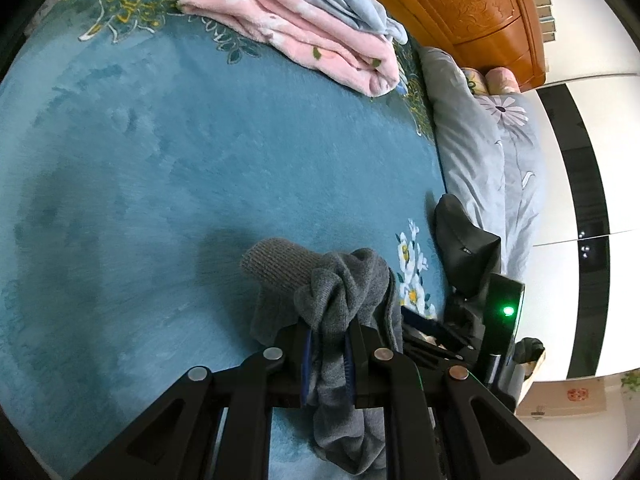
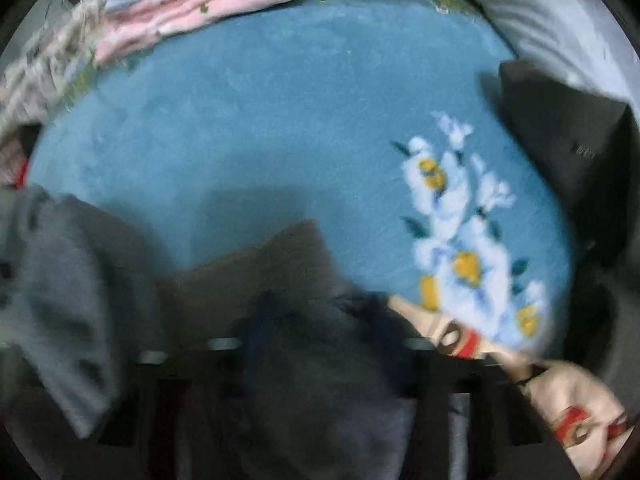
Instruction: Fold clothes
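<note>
A teal plush bed cover with woven white flowers filled both views, ringed by a folded pink floral blanket, a pale grey quilt and, at the far edge, a carved wooden headboard. A dark folded garment lay beside the quilt, seemingly set aside. Above the cover, a grey knit garment was bunched and pinched fast between the fingers of the left gripper, its ribbed cuff hanging loose, apparently lifted so it could be spread for folding. The right gripper appeared through motion blur with grey cloth across it; whether its fingers clenched that cloth could not be told. A cream printed fabric lay by it.
</note>
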`<action>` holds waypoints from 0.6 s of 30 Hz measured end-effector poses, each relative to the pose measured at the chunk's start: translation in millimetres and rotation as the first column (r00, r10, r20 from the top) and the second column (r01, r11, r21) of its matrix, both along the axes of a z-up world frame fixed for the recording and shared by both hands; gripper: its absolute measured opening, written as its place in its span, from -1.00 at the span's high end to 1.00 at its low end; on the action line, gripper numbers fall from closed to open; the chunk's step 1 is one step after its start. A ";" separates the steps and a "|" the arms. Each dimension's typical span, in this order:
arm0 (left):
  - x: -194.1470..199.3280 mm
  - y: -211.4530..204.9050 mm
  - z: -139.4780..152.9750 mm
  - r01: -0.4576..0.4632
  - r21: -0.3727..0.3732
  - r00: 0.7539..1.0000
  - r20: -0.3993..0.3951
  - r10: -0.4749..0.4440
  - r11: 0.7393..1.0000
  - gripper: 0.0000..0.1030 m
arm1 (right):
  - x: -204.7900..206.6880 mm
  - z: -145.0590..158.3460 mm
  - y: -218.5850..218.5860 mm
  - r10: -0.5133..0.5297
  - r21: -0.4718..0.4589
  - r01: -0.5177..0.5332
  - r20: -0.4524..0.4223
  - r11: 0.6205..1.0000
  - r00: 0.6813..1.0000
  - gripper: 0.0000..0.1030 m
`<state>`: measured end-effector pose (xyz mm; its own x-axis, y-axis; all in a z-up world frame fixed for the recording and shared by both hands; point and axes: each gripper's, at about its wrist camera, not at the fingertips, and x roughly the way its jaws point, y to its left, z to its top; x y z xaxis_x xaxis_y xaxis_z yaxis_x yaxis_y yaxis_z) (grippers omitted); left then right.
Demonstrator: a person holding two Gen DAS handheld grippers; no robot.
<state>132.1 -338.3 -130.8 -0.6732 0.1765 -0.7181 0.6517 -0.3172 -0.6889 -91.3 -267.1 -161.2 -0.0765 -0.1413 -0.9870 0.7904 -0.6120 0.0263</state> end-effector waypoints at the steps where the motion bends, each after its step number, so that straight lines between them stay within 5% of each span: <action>1: 0.5 -0.9 -0.8 0.000 0.007 1.000 -0.006 0.001 1.000 0.73 | 2.2 4.2 -1.5 0.007 0.001 -0.007 -0.018 1.000 1.000 0.80; 6: 6.1 -6.8 -1.8 -0.009 0.027 0.999 -0.049 0.010 1.000 0.73 | -13.8 54.7 -6.1 -0.051 -0.096 0.037 -0.144 0.995 0.988 0.82; 11: 4.4 -34.3 4.0 -0.008 -0.028 0.997 -0.076 0.005 1.000 0.73 | -54.8 122.2 -23.1 -0.156 -0.249 0.078 -0.311 0.965 0.938 0.83; 18: -6.8 -83.2 11.3 -0.005 -0.118 0.996 -0.086 -0.005 0.993 0.73 | -80.6 133.3 -85.9 -0.128 -0.252 0.030 -0.384 0.967 0.915 0.83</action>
